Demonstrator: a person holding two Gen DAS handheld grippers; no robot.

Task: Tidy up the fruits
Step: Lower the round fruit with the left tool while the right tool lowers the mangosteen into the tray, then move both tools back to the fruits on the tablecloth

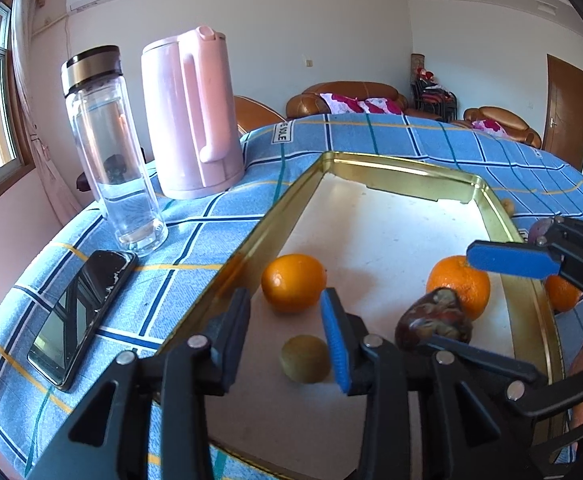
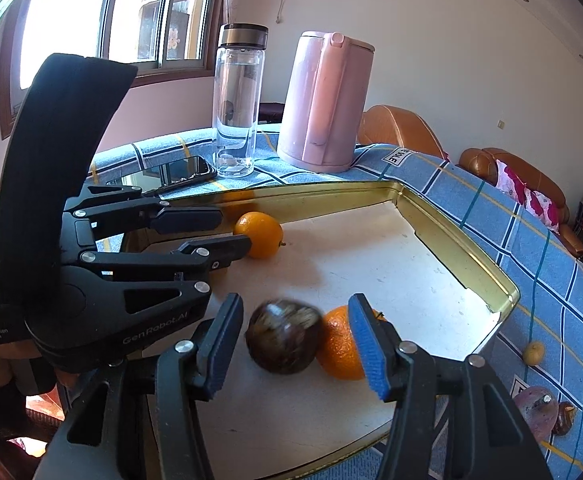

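- Two hand-held grippers hang over a gold-rimmed tray (image 1: 275,216) on a bench under a blue checked cloth (image 1: 195,224).
- Left hand-held gripper (image 1: 287,340): jaws apart, nothing pressed between them. A small greenish fruit (image 1: 305,358) lies on the tray floor just below and between its fingertips, and an orange (image 1: 293,282) sits just ahead of them.
- Right hand-held gripper (image 2: 295,344): jaws apart too. A dark brown fruit (image 2: 281,336) sits in the gap, blurred, with clear space to the black finger; I cannot tell whether it touches the blue pad.
- A second orange (image 2: 339,344) rests against that brown fruit, partly behind the blue finger.
- Off the tray, to the right of the right hand-held gripper, a small yellowish fruit (image 2: 533,353) lies on the cloth, with a purplish fruit (image 2: 535,408) and a small brown one (image 2: 565,416) nearer the bench edge.
- Beyond the left hand-held gripper, to its left, stand a clear bottle (image 1: 111,152) with a dark cap and a pink kettle (image 1: 195,116); a dark phone (image 1: 83,316) lies flat, closer in on the same side.
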